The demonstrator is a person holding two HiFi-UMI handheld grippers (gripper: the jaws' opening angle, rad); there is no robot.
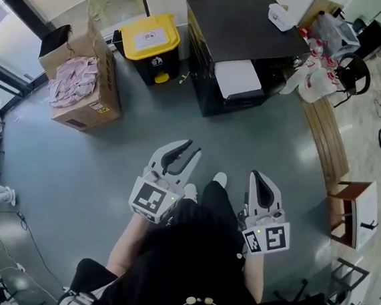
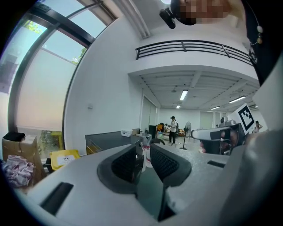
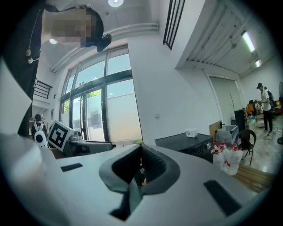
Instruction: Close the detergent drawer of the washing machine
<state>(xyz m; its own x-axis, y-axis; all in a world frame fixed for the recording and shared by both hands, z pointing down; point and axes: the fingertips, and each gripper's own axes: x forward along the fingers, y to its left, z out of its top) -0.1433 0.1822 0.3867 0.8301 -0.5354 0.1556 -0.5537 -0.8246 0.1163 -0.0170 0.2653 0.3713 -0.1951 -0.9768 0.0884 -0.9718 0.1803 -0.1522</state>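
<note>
cardboard box (image 1: 91, 109), pink cloth (image 1: 70, 80) inside; yellow-lidded bin (image 1: 148, 37) beside it; white bags (image 1: 311, 78), black chair (image 1: 354, 72) upper right; wooden box (image 1: 353, 212) right.

Left gripper (image 1: 191, 150): lower centre of the head view, pointing up-frame and slightly right; jaws a little apart, nothing between them.
Right gripper (image 1: 260, 177): right of centre, pointing up-frame; jaws together, nothing held.
Left forearm (image 1: 124, 244): bare, runs down-frame from its gripper.
Right forearm (image 1: 254, 280): bare, below its gripper.
Spacing: grippers side by side, not touching.
</note>
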